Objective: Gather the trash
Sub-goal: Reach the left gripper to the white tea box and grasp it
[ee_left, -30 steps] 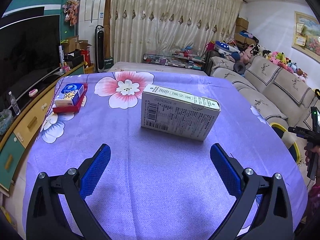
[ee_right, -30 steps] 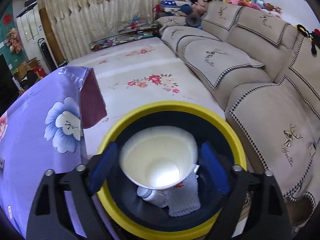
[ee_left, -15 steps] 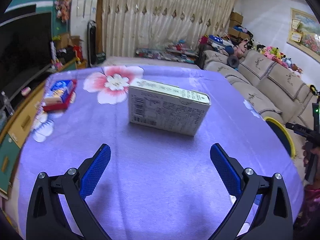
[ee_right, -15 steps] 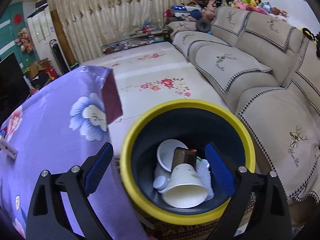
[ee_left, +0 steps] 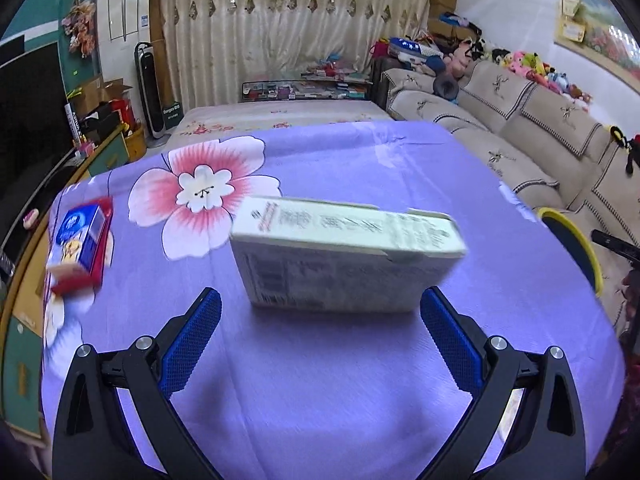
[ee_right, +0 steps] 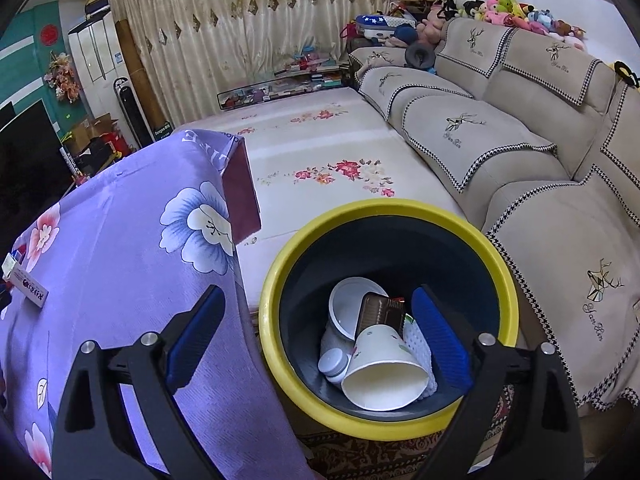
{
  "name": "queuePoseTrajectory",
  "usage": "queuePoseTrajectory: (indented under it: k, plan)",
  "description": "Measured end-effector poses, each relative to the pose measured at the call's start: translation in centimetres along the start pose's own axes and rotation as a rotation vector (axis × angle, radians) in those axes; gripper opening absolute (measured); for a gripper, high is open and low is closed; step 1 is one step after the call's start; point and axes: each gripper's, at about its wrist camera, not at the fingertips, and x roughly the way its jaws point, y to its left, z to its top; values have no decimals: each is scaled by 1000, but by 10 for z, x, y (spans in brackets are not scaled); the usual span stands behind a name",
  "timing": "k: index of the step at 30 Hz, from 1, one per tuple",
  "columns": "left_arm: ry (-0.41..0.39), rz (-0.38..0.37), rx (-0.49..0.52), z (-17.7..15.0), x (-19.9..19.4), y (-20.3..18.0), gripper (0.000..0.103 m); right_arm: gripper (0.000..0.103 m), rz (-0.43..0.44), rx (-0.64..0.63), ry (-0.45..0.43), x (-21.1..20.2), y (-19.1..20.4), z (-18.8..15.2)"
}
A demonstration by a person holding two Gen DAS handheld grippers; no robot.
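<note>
Left wrist view: we look low and forward across the table [ee_left: 320, 380] toward its far edge, close behind a pale carton [ee_left: 344, 256] that stands near the table's middle; curtains [ee_left: 288, 28] close the background, with the sofa [ee_left: 520, 120] to the right. Right wrist view: we look steeply down from beside the table's right edge [ee_right: 120, 260] into the yellow-rimmed bin [ee_right: 276, 280], which is near the lens. Both views share the table, the curtains [ee_right: 240, 40], the sofa [ee_right: 500, 140], and the bin, whose rim [ee_left: 588, 248] shows beyond the table's right edge in the left view.
</note>
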Motion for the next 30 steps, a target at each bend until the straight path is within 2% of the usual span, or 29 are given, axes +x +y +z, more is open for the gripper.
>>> queuePoseTrajectory:
  k: [4, 10, 16, 22, 23, 26, 30]
  plan:
    - [24, -42, 9, 7, 17, 10, 98, 90, -2, 3, 6, 0, -2, -1]
    - [32, -181, 72, 6, 20, 0, 98, 90, 2, 5, 5, -2, -4, -2]
    - [88, -261, 169, -5, 7, -46, 98, 90, 15, 4, 5, -5, -4, -5]
    - [79, -354, 303, -20, -26, -106, 98, 90, 32, 5, 3, -9, -5, -7]
    - [74, -354, 324, -19, -31, -112, 98, 90, 34, 6, 1, -10, -5, -8]
    - [58, -289, 390, -18, -43, -119, 98, 90, 38, 7, -4, -15, -8, -9]
    - [52, -230, 377, -12, -42, -106, 98, 90, 39, 16, -10, -19, -12, -10]
